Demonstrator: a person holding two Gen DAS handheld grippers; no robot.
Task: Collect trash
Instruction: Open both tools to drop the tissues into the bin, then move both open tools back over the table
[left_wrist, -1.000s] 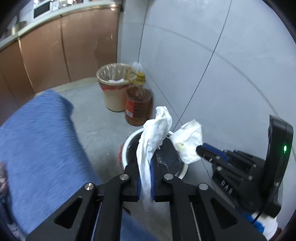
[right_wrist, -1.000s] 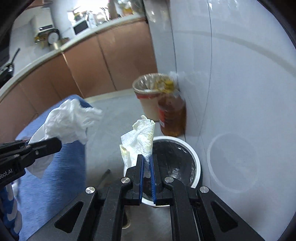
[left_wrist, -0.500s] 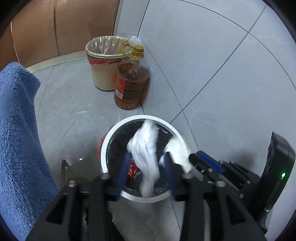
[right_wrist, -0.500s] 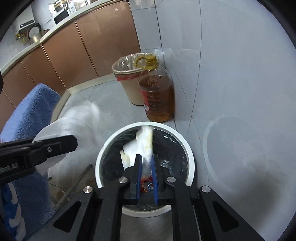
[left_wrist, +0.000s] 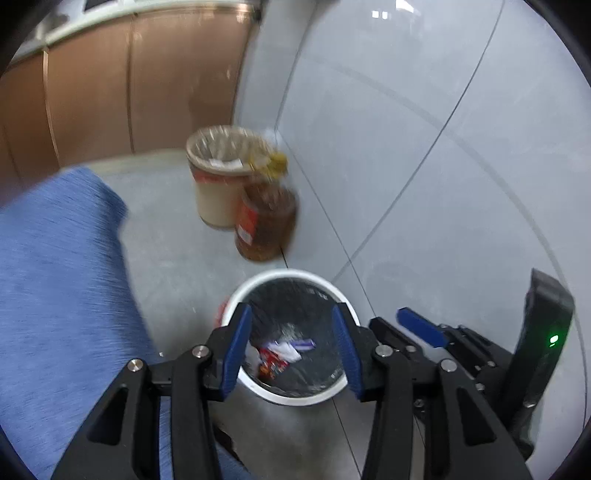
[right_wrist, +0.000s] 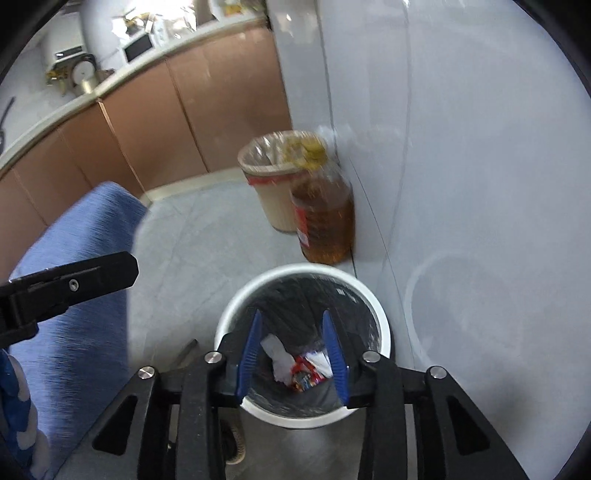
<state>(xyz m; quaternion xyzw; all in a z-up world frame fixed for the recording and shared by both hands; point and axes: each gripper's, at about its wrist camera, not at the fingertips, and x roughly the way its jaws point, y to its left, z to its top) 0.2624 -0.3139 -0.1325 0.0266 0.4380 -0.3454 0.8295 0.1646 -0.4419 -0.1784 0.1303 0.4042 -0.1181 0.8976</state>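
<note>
Both grippers hang over the white bin (left_wrist: 295, 395) by the wall. The left gripper (left_wrist: 291, 347) stands spread with nothing between its pads; the right gripper (right_wrist: 291, 354) is opening, also bare. The trash (right_wrist: 295, 363), white tissue and red wrappers, lies at the bottom of the bin's black liner. Only the right view shows the counter (right_wrist: 110, 79) with its appliances. Behind the bin stand an oil bottle (left_wrist: 267, 225) and a 2nd bin (left_wrist: 218, 184).

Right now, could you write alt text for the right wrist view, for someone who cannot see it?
Two blue-padded fingers, apart with nothing between them, hang over a white bin lined with a black bag, crumpled paper and wrappers at the bottom. Behind it stand a bottle of amber liquid and a beige bin by a pale wall.
</note>
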